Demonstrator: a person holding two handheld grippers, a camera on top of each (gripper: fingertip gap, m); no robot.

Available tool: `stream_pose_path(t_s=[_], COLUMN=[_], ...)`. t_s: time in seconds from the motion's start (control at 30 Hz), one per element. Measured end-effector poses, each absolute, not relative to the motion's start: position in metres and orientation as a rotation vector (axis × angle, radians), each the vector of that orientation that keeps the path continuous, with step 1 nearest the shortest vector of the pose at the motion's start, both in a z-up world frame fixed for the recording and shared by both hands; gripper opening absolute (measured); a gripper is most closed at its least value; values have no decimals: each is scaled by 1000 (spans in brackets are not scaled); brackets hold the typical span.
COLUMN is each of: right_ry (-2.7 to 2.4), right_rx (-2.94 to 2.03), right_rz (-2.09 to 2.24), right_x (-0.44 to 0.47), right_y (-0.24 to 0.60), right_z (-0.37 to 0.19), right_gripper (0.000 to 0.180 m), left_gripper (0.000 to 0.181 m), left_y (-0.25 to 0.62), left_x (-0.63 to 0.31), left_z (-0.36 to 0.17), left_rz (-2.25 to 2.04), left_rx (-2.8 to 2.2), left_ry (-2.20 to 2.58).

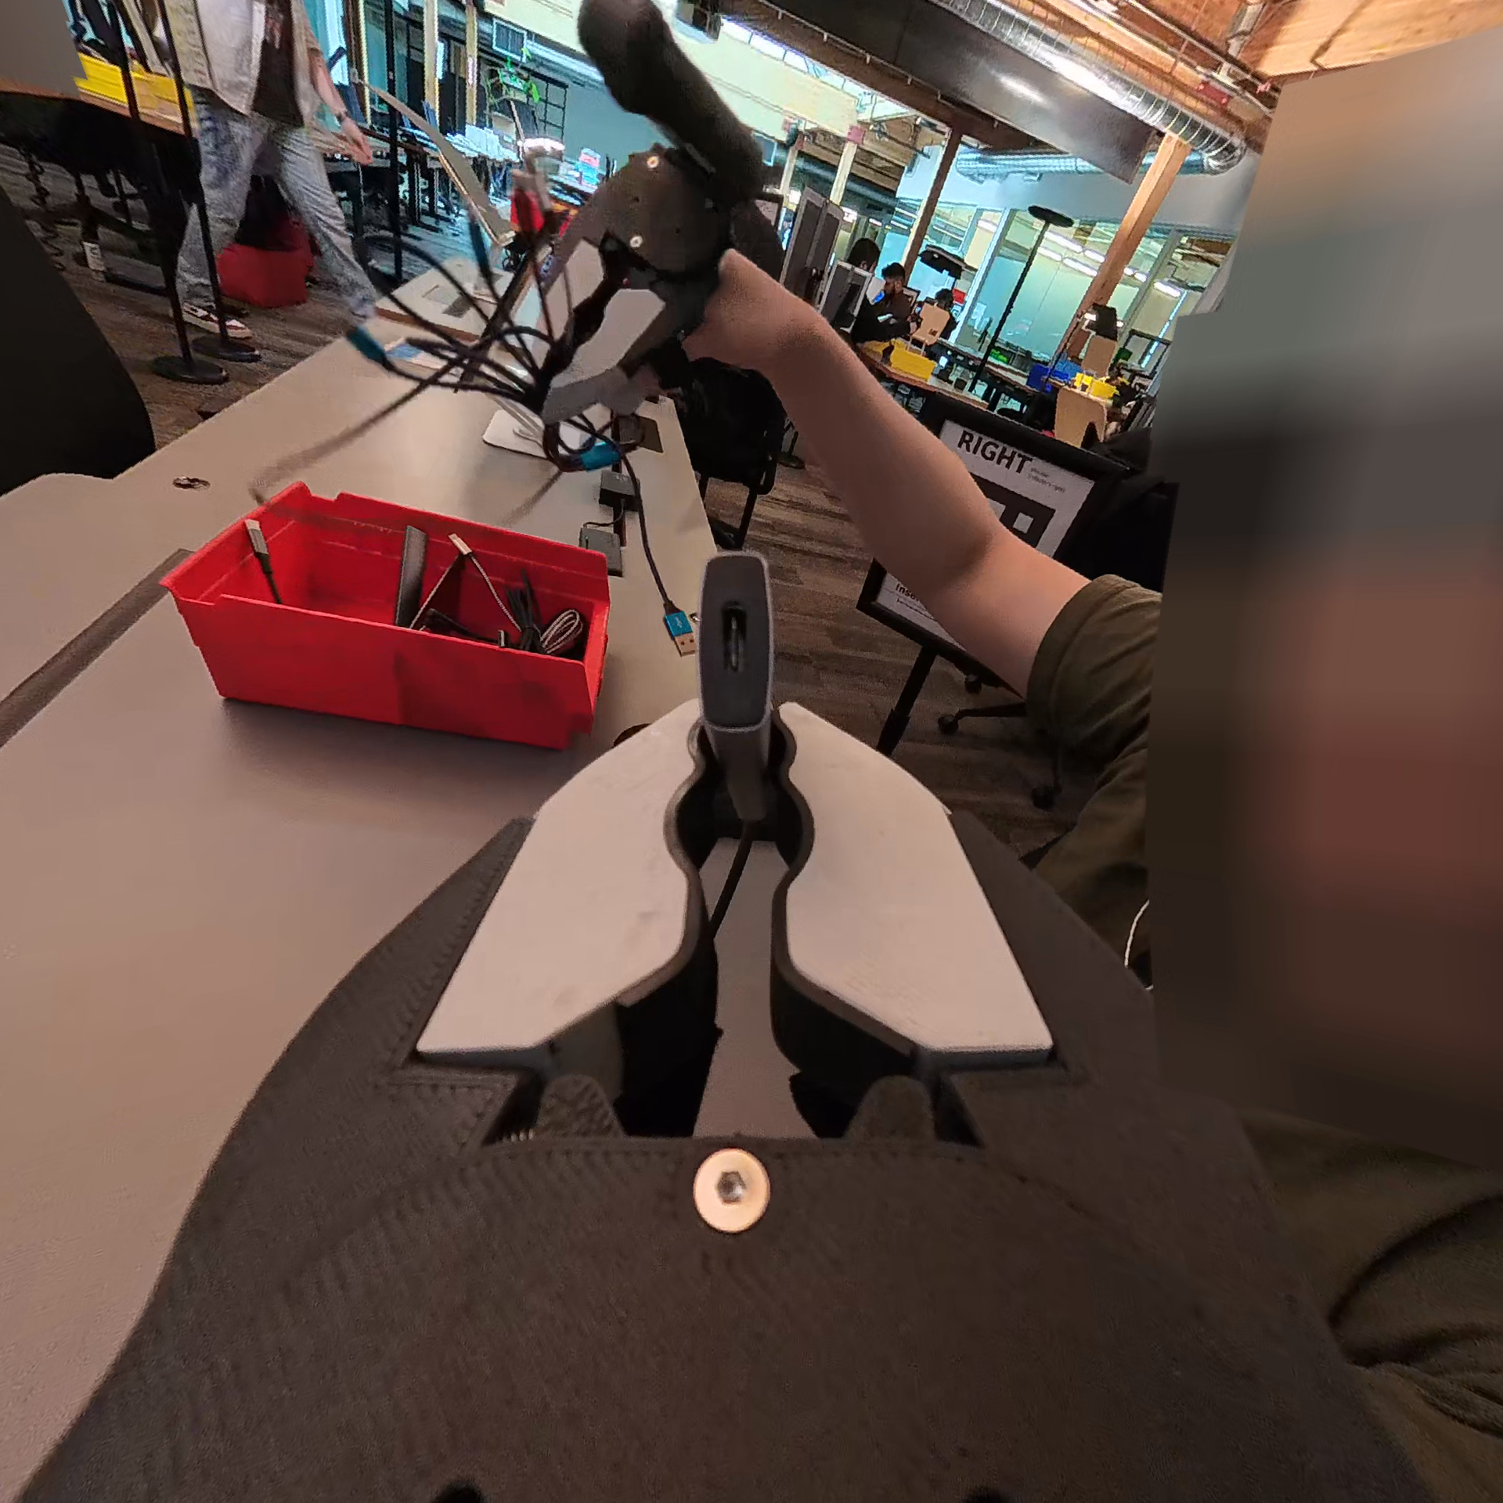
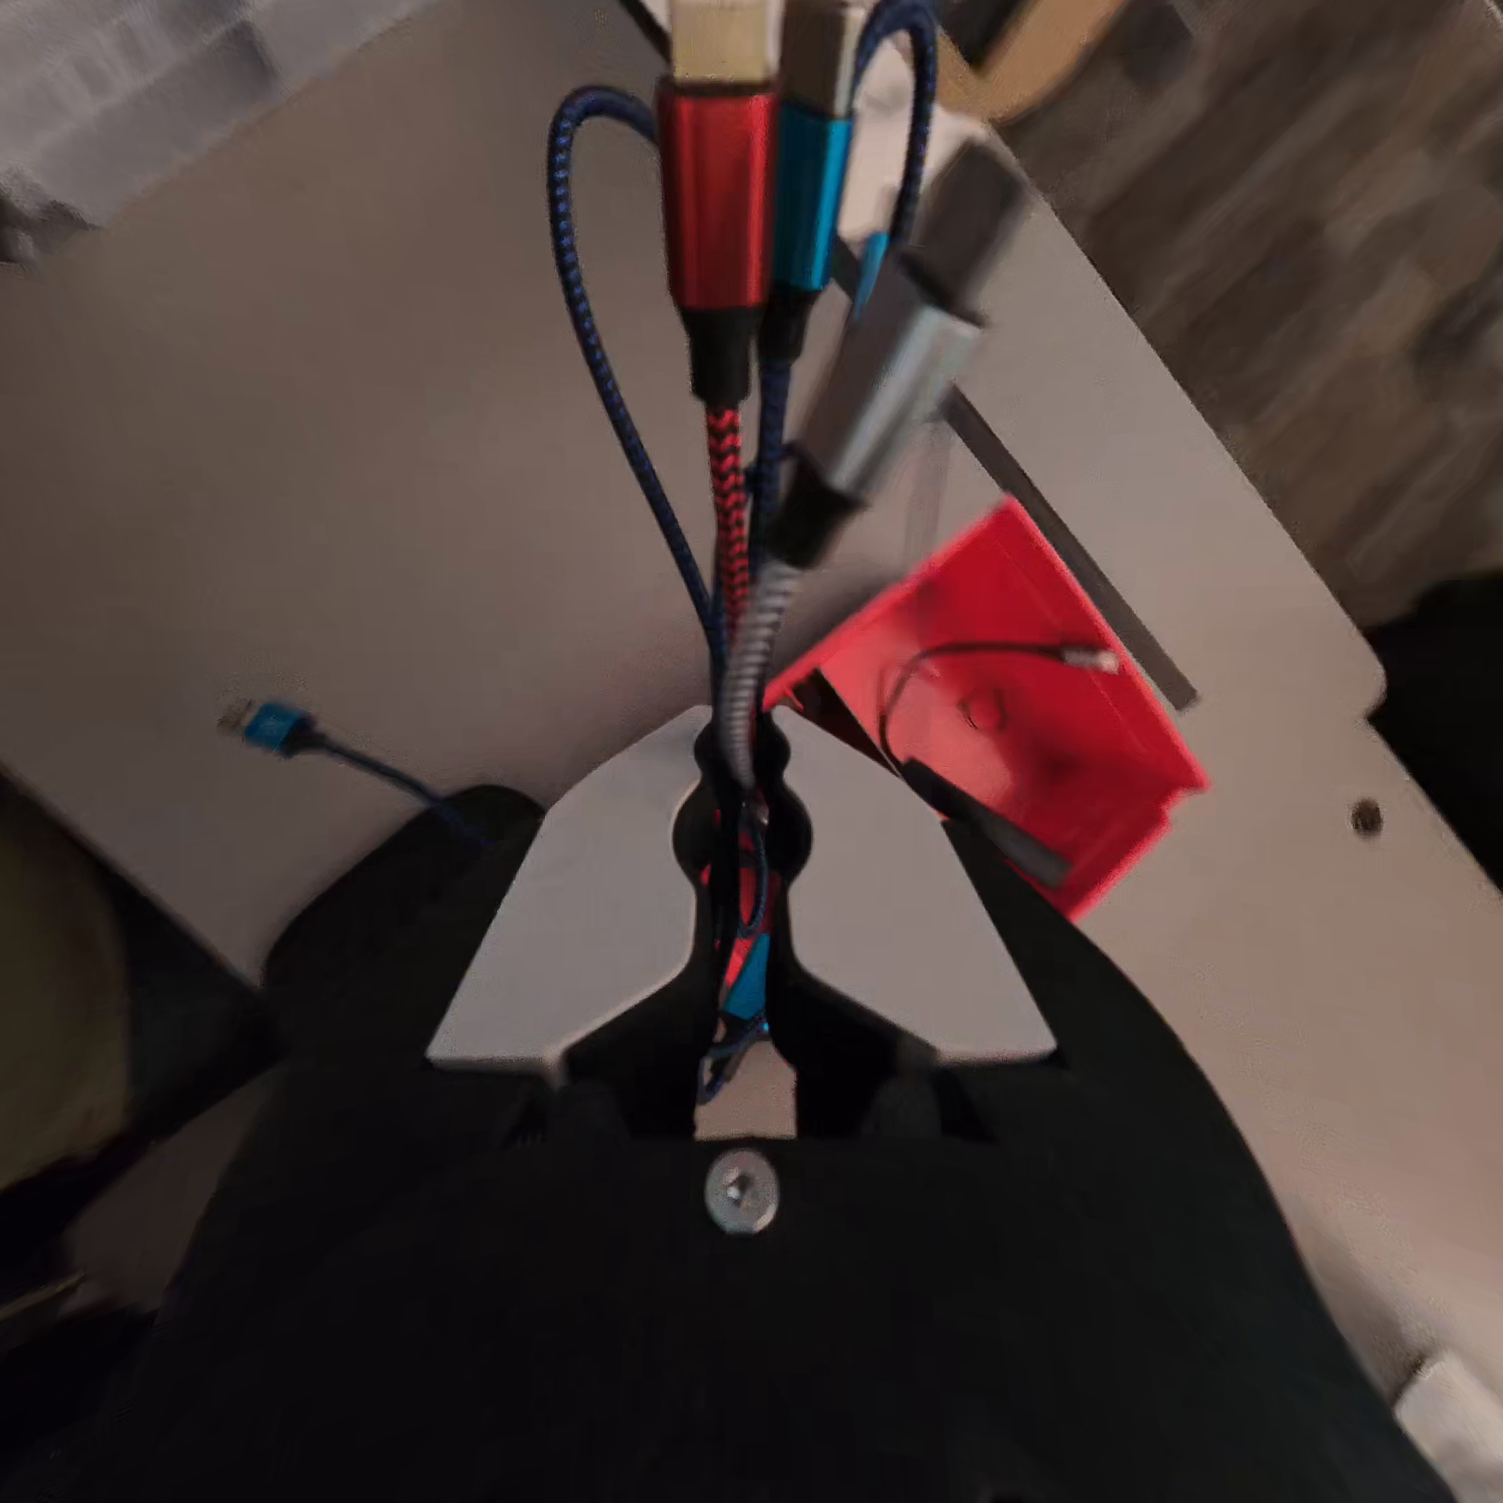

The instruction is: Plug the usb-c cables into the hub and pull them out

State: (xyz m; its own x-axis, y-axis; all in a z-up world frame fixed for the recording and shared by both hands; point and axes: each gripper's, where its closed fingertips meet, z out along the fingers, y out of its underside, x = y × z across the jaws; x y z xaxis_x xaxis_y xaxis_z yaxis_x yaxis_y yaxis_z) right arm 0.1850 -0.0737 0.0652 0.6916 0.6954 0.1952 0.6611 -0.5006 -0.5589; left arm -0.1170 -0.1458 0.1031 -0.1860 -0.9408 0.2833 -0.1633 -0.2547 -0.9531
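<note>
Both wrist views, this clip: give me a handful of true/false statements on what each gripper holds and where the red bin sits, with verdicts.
1. The left gripper is shut on the hub. True.
2. The right gripper holds a single cable. False: its fingers clamp a bundle of cables, with red, blue and silver plugs among them.
3. A cable is plugged into the hub port facing the left wrist camera. False: that port is empty.
4. The red bin sits on the grey table with cables inside. True.
5. The right gripper rests on the table. False: a hand holds it raised above the table.
</note>
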Motion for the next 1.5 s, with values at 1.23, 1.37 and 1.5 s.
stream_pose_path(t_s=[1.23, 1.37, 1.5], right_ry=[-410, -497, -650], right_rx=[-2375, -2359, -2428], right_rz=[535, 873, 1107], right_x=[277, 250, 244], right_y=[-53, -95, -132], right_z=[-37, 8, 21], right_gripper=[7, 7, 7], left_gripper=[9, 9, 9], left_y=[-141, -142, -145], left_x=[-97, -93, -90], left_z=[86, 83, 81], left_rz=[-1496, -1490, -1483], left_rx=[-1493, -1502, -1508], left_ry=[1361, 1372, 1393])
